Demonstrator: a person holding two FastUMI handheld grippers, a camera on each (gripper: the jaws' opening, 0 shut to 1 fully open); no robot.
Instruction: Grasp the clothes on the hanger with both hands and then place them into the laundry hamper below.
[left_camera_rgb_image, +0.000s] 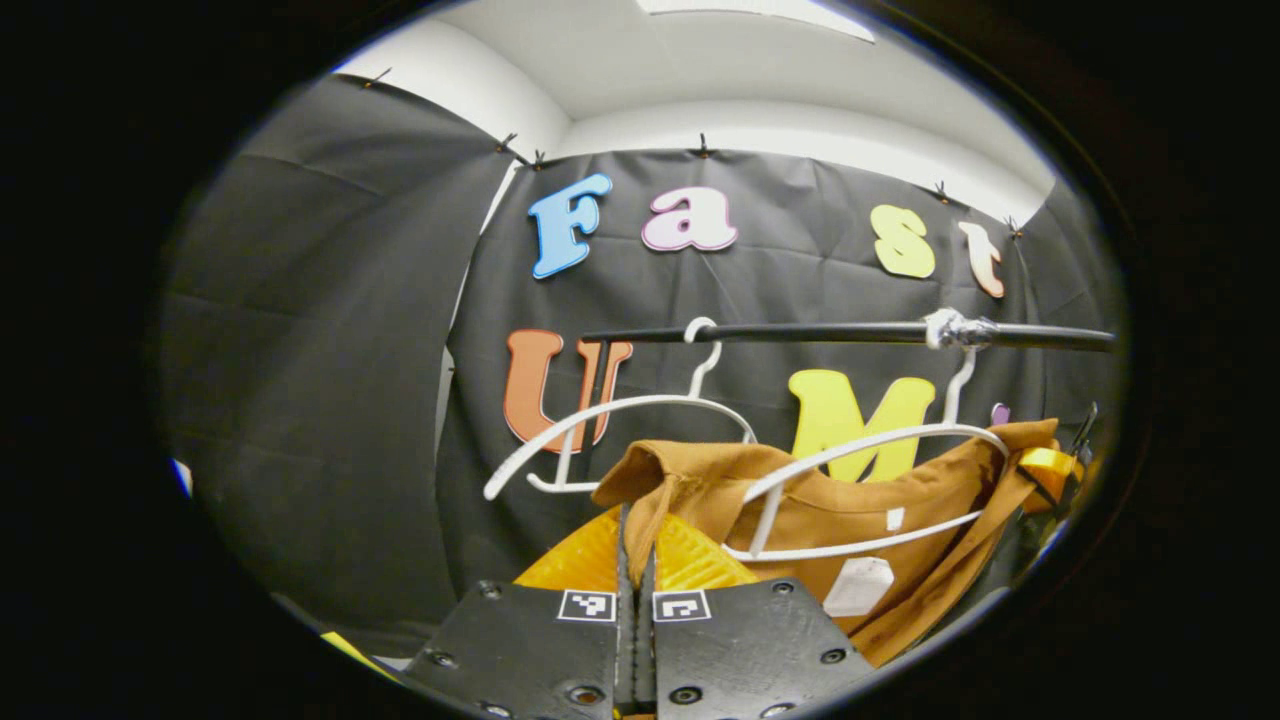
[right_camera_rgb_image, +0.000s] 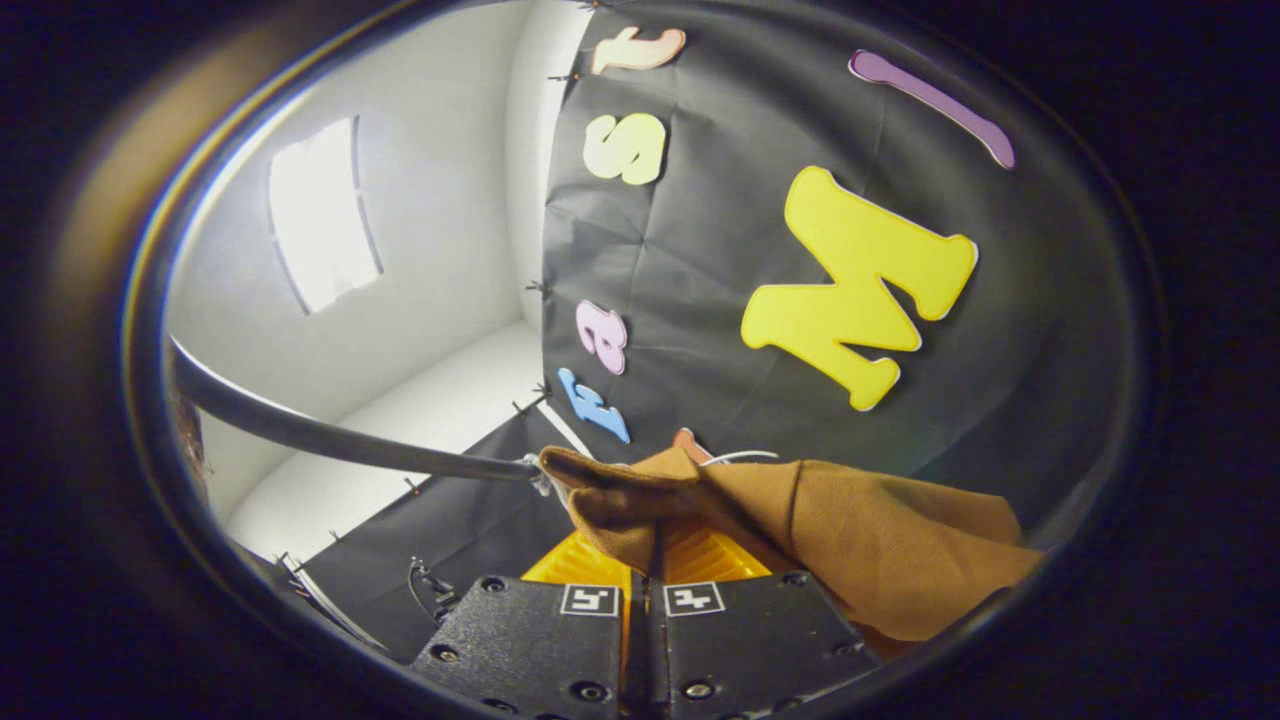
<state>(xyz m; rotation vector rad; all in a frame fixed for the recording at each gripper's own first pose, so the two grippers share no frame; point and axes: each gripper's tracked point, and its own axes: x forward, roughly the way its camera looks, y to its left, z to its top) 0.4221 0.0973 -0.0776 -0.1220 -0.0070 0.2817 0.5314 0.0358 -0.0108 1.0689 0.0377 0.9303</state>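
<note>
Clothes (left_camera_rgb_image: 850, 500) — brown garment on white hanger (left_camera_rgb_image: 870, 445) under the rail (left_camera_rgb_image: 800, 333). Left gripper (left_camera_rgb_image: 636, 560) and right gripper (right_camera_rgb_image: 655, 545) jaws pinching fabric — grasp done; next likely lift off, lower to hamper.

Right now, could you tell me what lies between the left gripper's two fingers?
A fold of the brown garment, pinched between the left gripper fingers, seen in the left gripper view.

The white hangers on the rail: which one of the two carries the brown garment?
The right-hand white hanger, hooked at the taped spot on the black rail, carries the brown garment. The left white hanger hangs bare.
</note>
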